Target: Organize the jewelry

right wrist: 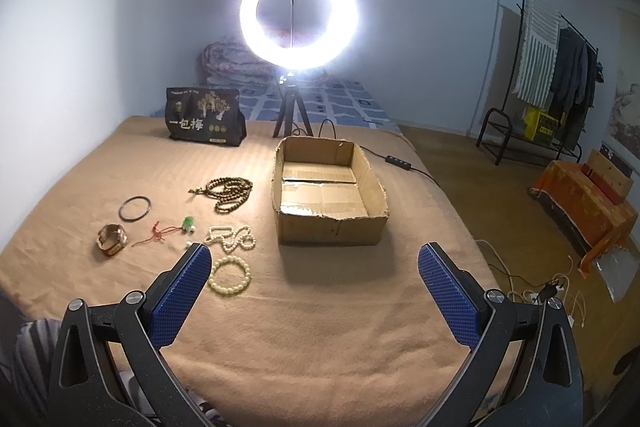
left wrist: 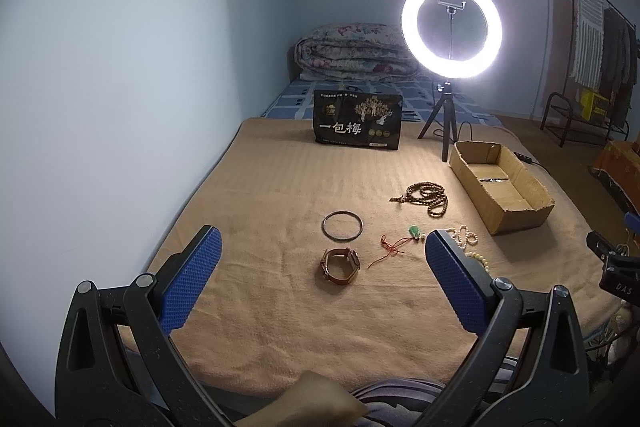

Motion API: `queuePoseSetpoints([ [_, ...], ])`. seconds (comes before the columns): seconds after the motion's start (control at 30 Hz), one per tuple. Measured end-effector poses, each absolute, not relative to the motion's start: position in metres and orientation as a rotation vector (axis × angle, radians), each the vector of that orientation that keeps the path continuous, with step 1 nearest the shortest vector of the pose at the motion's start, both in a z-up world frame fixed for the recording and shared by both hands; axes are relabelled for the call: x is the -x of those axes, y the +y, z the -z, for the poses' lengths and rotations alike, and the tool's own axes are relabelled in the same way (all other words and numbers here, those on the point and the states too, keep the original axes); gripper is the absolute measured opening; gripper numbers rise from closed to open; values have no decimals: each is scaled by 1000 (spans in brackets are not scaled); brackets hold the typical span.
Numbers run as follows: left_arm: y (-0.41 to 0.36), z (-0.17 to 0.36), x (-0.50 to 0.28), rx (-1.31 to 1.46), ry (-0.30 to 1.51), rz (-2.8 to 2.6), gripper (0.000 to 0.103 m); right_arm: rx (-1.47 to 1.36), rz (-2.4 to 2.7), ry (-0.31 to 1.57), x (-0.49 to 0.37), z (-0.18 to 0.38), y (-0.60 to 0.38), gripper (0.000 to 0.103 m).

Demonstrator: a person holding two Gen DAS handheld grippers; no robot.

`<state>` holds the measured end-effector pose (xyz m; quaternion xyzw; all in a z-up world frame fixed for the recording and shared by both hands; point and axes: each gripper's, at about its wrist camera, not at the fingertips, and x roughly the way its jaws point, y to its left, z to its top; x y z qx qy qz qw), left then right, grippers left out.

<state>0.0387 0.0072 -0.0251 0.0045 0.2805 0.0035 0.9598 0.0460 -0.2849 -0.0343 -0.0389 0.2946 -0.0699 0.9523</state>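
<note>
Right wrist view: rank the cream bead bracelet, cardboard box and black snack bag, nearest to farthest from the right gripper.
1. Cream bead bracelet, beside the right gripper's left finger.
2. Cardboard box, straight ahead.
3. Black snack bag, far left, standing upright.

matt cardboard box, fuzzy cloth blanket

Left of your open cardboard box lie 6 pieces: brown bead strand, dark bangle, leather watch, red-corded green pendant, pearl strand, cream bead bracelet.
</note>
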Motion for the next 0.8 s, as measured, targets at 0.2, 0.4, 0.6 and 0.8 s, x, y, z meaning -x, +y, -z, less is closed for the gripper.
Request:
queuePoseSetpoints([
  [0.2,16,42,-58,-12,602,-14,103,70,76,637,-69,62,-293,103],
  [0.4,24,68,-86,-24,664,24,103,111,11,696,-90,88,-288,103],
  [0.6,24,100,-114,-31,736,73,91,98,-45,776,-116,113,-284,103],
  [0.8,25,139,-149,18,866,129,71,80,-76,842,-142,132,-281,103],
])
